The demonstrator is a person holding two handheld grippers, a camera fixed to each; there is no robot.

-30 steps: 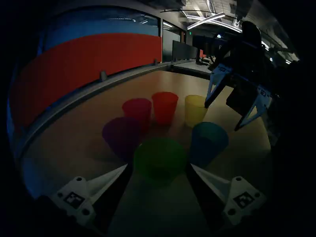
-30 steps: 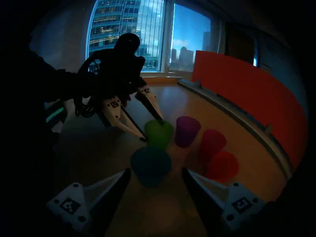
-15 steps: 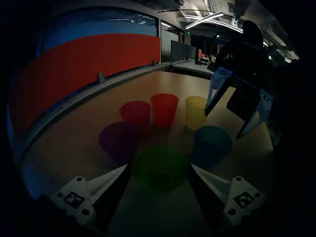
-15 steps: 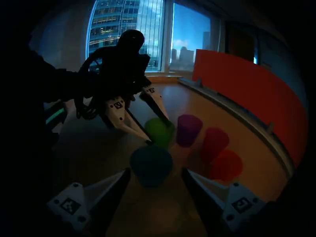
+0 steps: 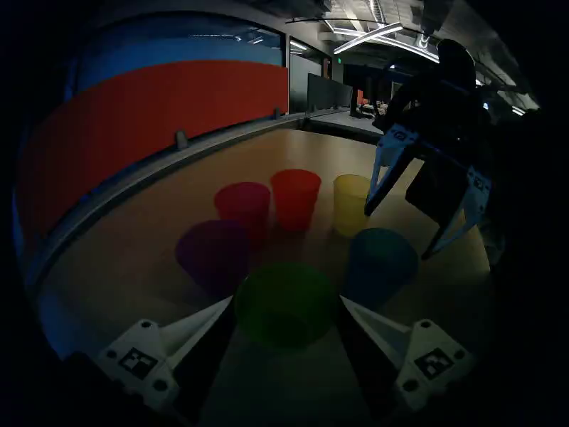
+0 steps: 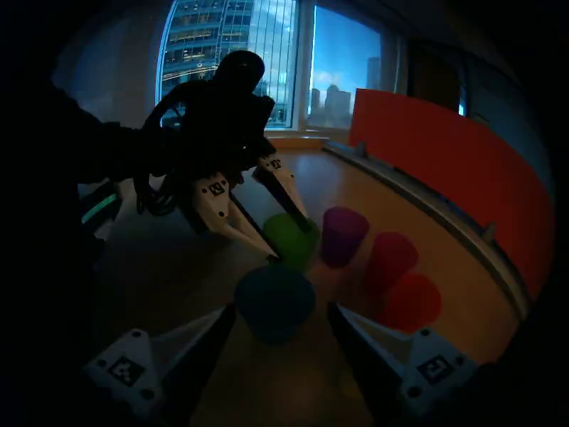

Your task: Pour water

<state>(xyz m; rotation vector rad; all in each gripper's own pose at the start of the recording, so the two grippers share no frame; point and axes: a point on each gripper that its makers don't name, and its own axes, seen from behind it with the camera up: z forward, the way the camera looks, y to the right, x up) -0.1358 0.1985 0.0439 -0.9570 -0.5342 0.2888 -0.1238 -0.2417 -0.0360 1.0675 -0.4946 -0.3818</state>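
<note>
Movement since a second earlier was slight. The left gripper (image 5: 284, 299) had crept forward, so the green cup (image 5: 283, 317) sat lower and deeper between its two fingers. In the right gripper view its far tips, which had been just left of that cup, now stood on either side of the rim. The right gripper (image 6: 281, 307) had also edged in, and the blue cup (image 5: 380, 265) lay a little closer between its fingers.

Both pairs of jaws were spread wide and gripped nothing. Whether any finger touched a cup could not be told in the dim light.

Six cups stood upright on the table (image 5: 128, 274), set close in a ring, one of each colour. Green was nearest in the left gripper view and blue was to its right. The purple cup (image 5: 212, 255) was on the near left and the pink cup (image 5: 244, 208) stood beyond it. The red cup (image 5: 294, 198) was farthest, with the yellow cup (image 5: 351, 203) on the far right. Whether any held water could not be seen.

There were two grippers, each with two white fingers. One red panel (image 5: 142, 114) ran along the table's far left edge. In the right gripper view, a dark sleeve (image 6: 92, 156) led to the left gripper, and a window (image 6: 227, 43) showed towers behind it.
</note>
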